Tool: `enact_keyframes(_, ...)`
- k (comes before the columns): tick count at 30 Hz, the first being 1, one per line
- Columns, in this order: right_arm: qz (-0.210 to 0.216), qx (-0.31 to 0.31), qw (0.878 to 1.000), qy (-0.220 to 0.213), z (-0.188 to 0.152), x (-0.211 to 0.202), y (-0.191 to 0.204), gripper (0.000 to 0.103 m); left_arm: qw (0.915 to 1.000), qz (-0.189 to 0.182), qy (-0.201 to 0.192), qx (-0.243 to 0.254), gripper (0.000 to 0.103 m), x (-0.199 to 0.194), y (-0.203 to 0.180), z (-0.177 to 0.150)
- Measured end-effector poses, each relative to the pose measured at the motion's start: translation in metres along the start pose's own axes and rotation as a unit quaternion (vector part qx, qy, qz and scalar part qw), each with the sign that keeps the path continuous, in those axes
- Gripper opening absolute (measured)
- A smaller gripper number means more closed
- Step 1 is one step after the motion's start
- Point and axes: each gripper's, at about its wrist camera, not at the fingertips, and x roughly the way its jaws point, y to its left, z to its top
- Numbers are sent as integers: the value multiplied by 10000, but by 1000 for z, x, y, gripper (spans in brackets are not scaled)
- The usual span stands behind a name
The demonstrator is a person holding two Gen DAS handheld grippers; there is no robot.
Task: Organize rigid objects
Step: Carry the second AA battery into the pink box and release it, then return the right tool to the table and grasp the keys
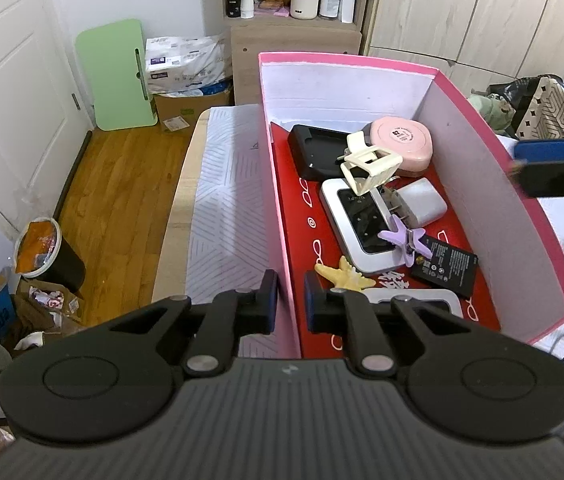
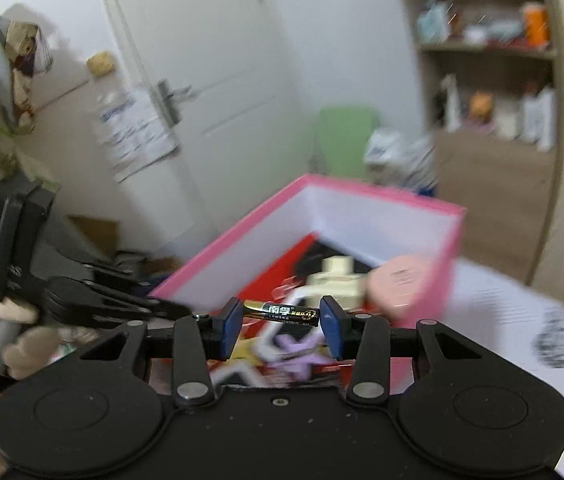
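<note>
A pink box (image 1: 481, 148) with a red floor holds a black tray (image 1: 313, 152), a pink round case (image 1: 401, 140), a cream hair claw (image 1: 365, 164), a silver device (image 1: 357, 224), a purple clip (image 1: 401, 240), a flat black battery (image 1: 447, 266) and a yellow starfish clip (image 1: 345, 276). My left gripper (image 1: 289, 300) is shut on the box's left wall (image 1: 278, 216) near its front corner. My right gripper (image 2: 280, 320) is shut on a black and gold cylindrical battery (image 2: 282, 313), held lengthwise between the pads above the box (image 2: 242, 240). The right gripper also shows at the box's right side in the left wrist view (image 1: 553, 164).
The box stands on a white patterned cover (image 1: 222, 208). Wooden floor (image 1: 122, 192) lies to the left, with a bin (image 1: 46, 256) and cardboard clutter. A shelf unit (image 1: 293, 12) and wardrobe (image 1: 481, 8) stand behind. The right wrist view is motion-blurred.
</note>
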Motion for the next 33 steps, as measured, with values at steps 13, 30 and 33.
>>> enact_keyframes(13, 40, 290, 9940, 1052, 22, 111, 26, 48, 9996, -246, -98, -47, 13, -1, 8, -4)
enact_keyframes(30, 125, 200, 9959, 877, 35, 103, 22, 50, 9991, -405, -95, -127, 13, 0, 13, -3)
enact_keyframes(33, 8, 138, 9972, 731, 32, 79, 18, 50, 9991, -393, -96, -132, 13, 1, 13, -3)
